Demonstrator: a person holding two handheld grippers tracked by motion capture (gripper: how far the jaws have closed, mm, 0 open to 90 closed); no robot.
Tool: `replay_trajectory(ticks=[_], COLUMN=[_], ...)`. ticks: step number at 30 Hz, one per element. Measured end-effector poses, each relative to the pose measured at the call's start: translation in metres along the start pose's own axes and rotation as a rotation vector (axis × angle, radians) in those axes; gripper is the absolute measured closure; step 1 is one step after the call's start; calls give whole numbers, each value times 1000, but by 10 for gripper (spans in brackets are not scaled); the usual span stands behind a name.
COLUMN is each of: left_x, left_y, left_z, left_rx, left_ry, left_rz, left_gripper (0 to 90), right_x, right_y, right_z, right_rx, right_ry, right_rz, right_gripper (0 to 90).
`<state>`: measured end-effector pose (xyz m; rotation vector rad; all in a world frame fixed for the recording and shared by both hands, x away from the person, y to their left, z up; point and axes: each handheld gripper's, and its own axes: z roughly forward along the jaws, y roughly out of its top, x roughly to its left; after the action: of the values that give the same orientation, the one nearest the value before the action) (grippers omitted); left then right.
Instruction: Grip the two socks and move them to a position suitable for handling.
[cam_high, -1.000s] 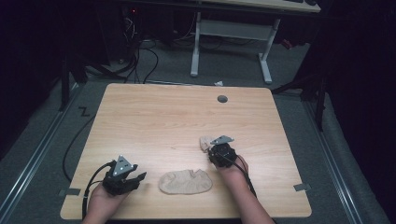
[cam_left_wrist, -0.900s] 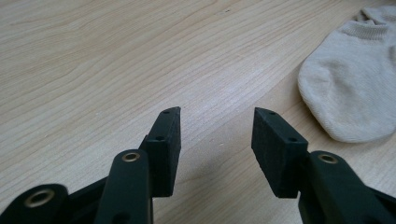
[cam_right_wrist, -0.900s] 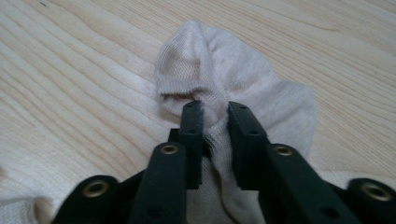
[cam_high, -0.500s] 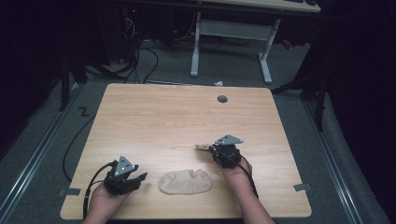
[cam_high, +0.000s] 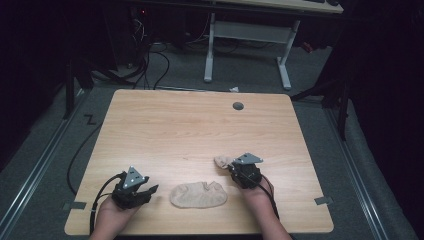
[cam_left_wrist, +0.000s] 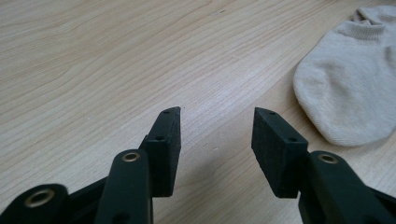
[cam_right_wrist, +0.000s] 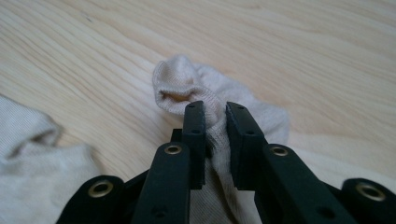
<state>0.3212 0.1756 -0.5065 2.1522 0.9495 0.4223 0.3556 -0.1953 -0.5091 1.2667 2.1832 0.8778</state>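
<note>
While the left hand sat parked at the near left corner of the bench (cam_high: 200, 125), the high view had the action on the other side: the right gripper (cam_high: 231, 167) held a bunched beige sock (cam_high: 222, 161) at its tip, and compared with a second back it had swung that sock from up ahead of the hand round to the left, toward the flat sock (cam_high: 198, 195) that lay between the two hands at the near edge. The left gripper (cam_high: 150, 190) pointed at that flat sock from just beside it, nothing in it. Over to the left gripper view, and the story was the same: jaws stood apart on bare wood, the left gripper (cam_left_wrist: 217, 126) empty, the flat sock (cam_left_wrist: 350, 79) off to the upper right, near but not touched. Then the right gripper view, and there was the grip: the right gripper (cam_right_wrist: 215, 112) had its jaws closed on a fold of the bunched sock (cam_right_wrist: 187, 84), cuff gaping just past the tips, after a quick tightening and a slight easing of the squeeze, fabric between the pads throughout. The flat sock (cam_right_wrist: 32, 168) showed at lower left, close by. By my reading, that carry set up a pairing of the two socks, with the laying-down not yet done.
</note>
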Motion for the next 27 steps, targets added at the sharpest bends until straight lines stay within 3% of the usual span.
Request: replay_trajectory(ticks=[2,6,8,9,10,12,15,17,20,22,27], left_x=[-1,-4,-5,-6,-7,-8,-9,-10,-10,-9,-6], left_y=[0,1,1,1,1,1,1,1,1,2,2], left_z=[1,4,6,6,7,6,6,6,7,8,11], left_rx=[2,9,12,16,16,17,15,14,14,15,22], left_ry=[-2,-7,-8,-6,-5,-2,0,2,6,7,16], left_rz=[4,17,19,23,23,25,24,25,26,24,21], left_gripper=[528,528,527,527,525,524,524,523,522,521,519], right_x=[-3,-5,1,1,11,17,26,24,13,8,1], right_y=[-7,-11,-10,-10,-7,-4,2,6,10,11,4], right_z=[0,-3,-5,-5,-4,-3,3,11,21,14,-9], right_rx=[9,-1,-12,-12,-18,-23,-30,-19,-7,-31,-90], right_ry=[14,38,90,90,113,118,94,90,112,111,80], right_rz=[22,18,29,29,-1,-19,-76,-85,-54,-25,-7], right_gripper=[777,782,794,794,793,792,787,782,724,662,653])
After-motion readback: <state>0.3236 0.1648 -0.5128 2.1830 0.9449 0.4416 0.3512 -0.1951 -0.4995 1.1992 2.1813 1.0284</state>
